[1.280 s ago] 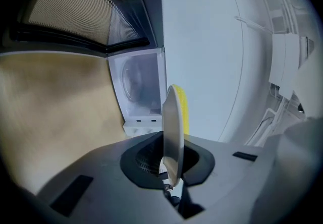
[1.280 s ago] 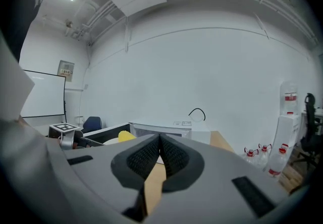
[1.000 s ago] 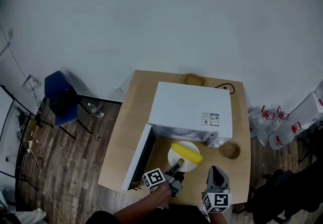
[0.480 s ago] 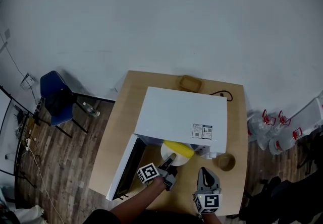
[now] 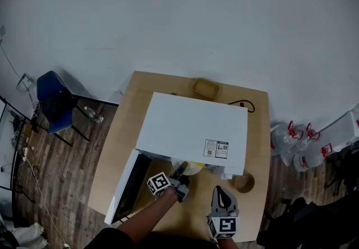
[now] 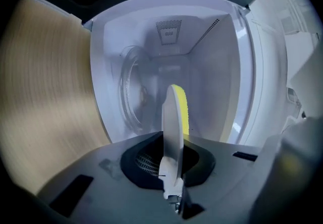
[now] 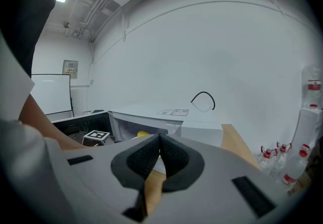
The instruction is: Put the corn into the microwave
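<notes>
My left claw [image 5: 181,173] grips the edge of the plate [image 6: 172,132] carrying the corn [image 6: 183,109], at the open mouth of the microwave [image 5: 193,130], and my right claw [image 7: 159,141] is closed on nothing.

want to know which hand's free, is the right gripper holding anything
No, the right gripper has its jaws closed together with nothing between them.
</notes>
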